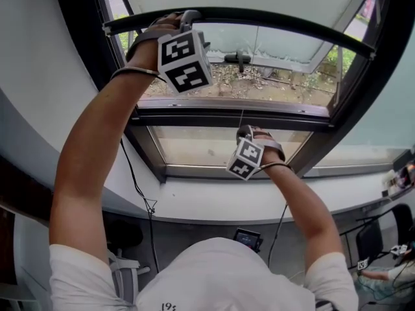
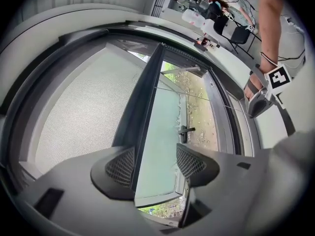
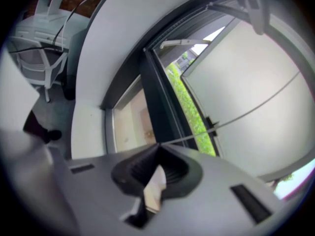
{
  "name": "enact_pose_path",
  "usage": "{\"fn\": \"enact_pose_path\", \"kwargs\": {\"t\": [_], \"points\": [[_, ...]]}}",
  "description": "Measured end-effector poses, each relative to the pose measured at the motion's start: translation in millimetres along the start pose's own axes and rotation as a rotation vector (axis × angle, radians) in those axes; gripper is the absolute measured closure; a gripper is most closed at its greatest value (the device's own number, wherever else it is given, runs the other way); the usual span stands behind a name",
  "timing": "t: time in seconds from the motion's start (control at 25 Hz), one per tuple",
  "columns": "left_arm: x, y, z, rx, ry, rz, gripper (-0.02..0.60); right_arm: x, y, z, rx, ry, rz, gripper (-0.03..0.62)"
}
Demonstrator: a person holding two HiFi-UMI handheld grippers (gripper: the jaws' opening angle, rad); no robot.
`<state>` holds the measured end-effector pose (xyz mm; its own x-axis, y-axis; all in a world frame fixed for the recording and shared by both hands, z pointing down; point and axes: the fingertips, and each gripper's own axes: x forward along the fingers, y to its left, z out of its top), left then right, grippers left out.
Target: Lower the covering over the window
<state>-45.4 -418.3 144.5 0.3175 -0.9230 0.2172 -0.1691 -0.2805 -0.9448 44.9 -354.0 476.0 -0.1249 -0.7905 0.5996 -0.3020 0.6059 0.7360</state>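
**Blind [image 2: 74, 117] partly down, cord [image 3: 256, 106] pinched**

The dark bottom rail [image 2: 147, 97] of the blind is seen running straight out between the jaws of the left gripper [image 2: 155, 154]. Those jaws are held apart. The rail lies close beside one pad and clear of the other. The right gripper [image 3: 157, 149] is closed on the thin cord, which is stretched away from its tips, upward and to the right, past the dark window frame [image 3: 160, 107].

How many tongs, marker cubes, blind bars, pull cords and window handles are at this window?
Tongs: 2
Marker cubes: 2
Blind bar: 1
Pull cord: 1
Window handle: 1
Total: 7
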Motion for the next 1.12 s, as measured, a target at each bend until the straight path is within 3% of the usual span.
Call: {"fn": "enact_pose_path", "kwargs": {"t": [0.2, 0.44, 0.52, 0.64, 0.84, 1.12], "points": [[6.6, -3.3, -4.6, -0.014, 0.038, -0.030, 0.319, 8.1, -2.7, -1.0, 0.179, -0.106, -0.033, 0.570], [4.1, -4.7, -2.3, -0.038, 0.043, -0.058, 0.321, 8.0, -1.0, -4.3, 0.385, -0.165, 0.031, 0.562], [4.0, -11.6, -4.1, -0.035, 0.056, -0.084, 0.321, 6.0, 1.9, -3.9, 0.423, -0.174, 0.075, 0.472], [8.4, -31.6, -9.6, -0.018, 0.077, -0.124, 0.321, 1.2, 0.6, -6.3, 0.443, -0.184, 0.100, 0.424], [12.7, -60.8, -18.3, -0.032, 0.079, -0.160, 0.322, -11.1, -8.2, -19.0, 0.419, -0.172, 0.086, 0.414], [14.4, -66.2, -17.6, -0.045, 0.091, -0.181, 0.322, -30.6, -36.7, -41.8, 0.389, -0.156, 0.019, 0.414]]}}
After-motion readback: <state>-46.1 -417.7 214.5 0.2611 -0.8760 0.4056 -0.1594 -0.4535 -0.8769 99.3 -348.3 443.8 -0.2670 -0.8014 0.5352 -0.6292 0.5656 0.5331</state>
